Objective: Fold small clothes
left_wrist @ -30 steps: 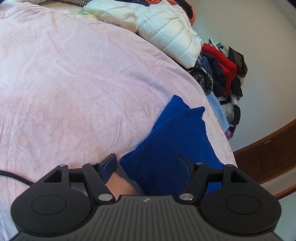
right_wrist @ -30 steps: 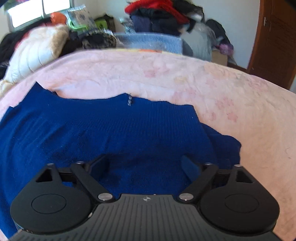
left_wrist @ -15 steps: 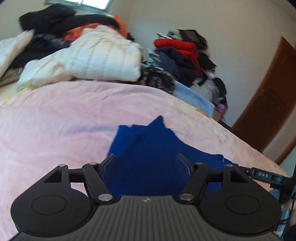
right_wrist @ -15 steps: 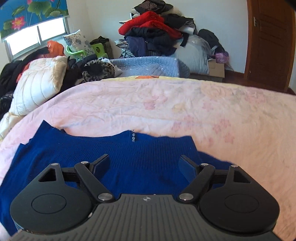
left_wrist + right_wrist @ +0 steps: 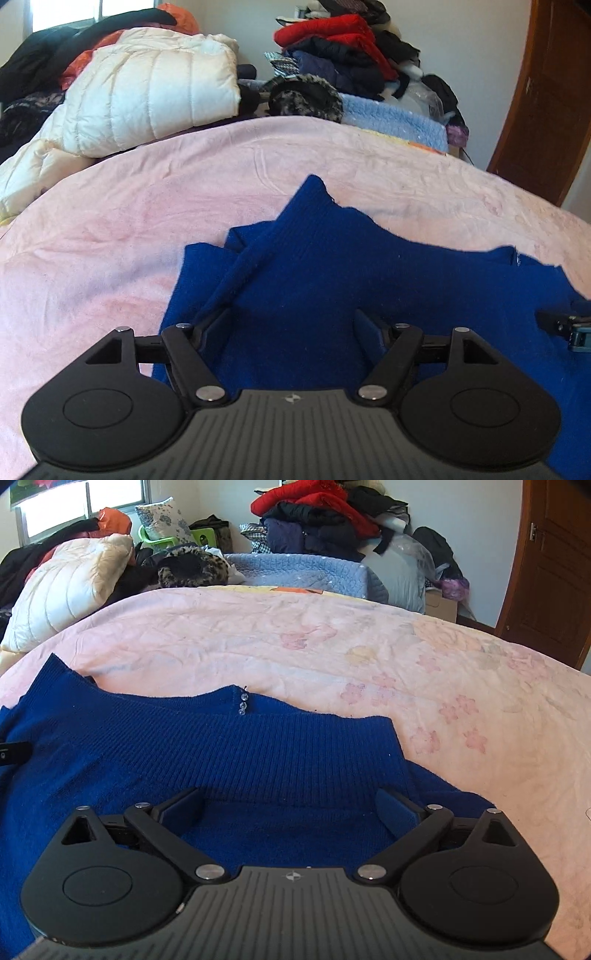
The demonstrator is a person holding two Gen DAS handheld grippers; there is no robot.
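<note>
A dark blue knit sweater (image 5: pixel 332 266) lies partly folded on the pink bedspread (image 5: pixel 110 221), with a sleeve fold pointing away. My left gripper (image 5: pixel 291 317) hovers open over its left part, nothing between the fingers. In the right wrist view the sweater (image 5: pixel 184 746) shows a ribbed edge with three small clear beads (image 5: pixel 242 705). My right gripper (image 5: pixel 290 797) stands over the right part, jaws opening wide, nothing between them. The tip of the right gripper (image 5: pixel 565 325) shows at the left view's right edge, and a bit of the left gripper (image 5: pixel 13 753) at the right view's left edge.
A white puffer jacket (image 5: pixel 147 96) and dark clothes lie at the bed's far left. A heap of red and dark clothes (image 5: pixel 332 44) and a light blue blanket (image 5: pixel 391 118) sit behind the bed. A brown wooden door (image 5: pixel 546 110) stands at the right.
The left gripper rolled upright and swung across the bed to sit over the sweater's left part. The right gripper's jaws spread wider over the sweater's ribbed edge.
</note>
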